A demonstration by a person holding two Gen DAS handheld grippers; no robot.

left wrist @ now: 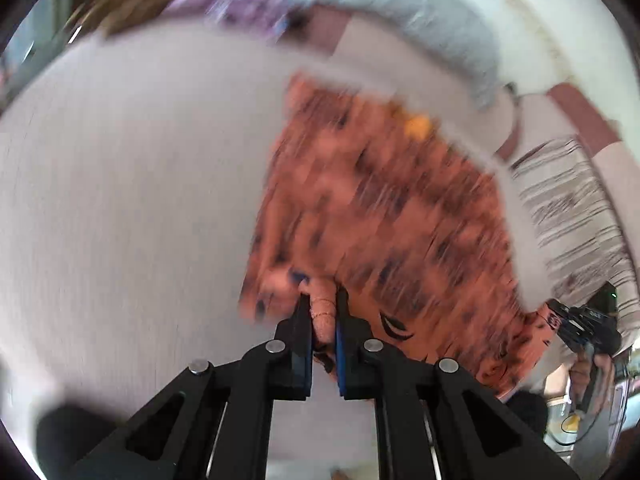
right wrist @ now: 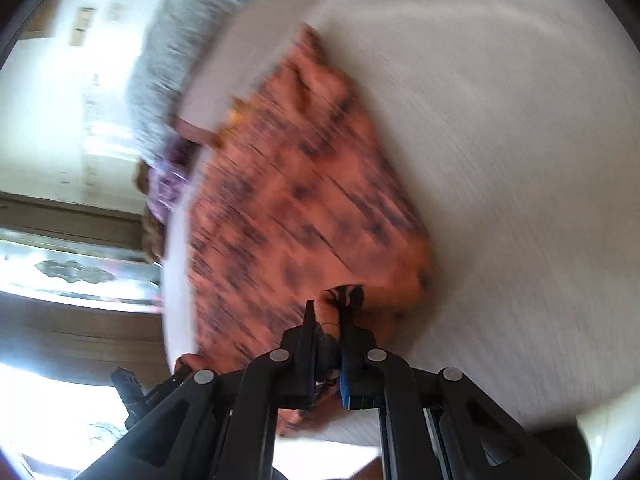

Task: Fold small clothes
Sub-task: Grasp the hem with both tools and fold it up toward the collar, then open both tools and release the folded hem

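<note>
Currently both views are smeared by motion blur, so fine detail is not readable. Left claw [left wrist: 323,312] is pinching a bunched fold of the orange garment [left wrist: 380,216] between its two fingers, the jaws nearly together with only cloth between them. Right claw [right wrist: 326,320] is likewise clamping an edge of the same garment [right wrist: 304,200], jaws narrowed onto the fabric (a dark printed patch is showing just at the fingertips).

Garment is orange with dark speckled markings and a small yellow spot near its far edge; it is stretching out from each claw across the white surface [left wrist: 132,184], spread fairly flat. Whether the held edges are lifting off the surface, I cannot tell.

In the left wrist view the right claw is appearing at the lower right, gripping the garment's corner. Beyond the garment, a grey cloth [left wrist: 420,12], a lilac item [left wrist: 240,4] and a striped fabric [left wrist: 568,200] are lying near the surface's far rim.
</note>
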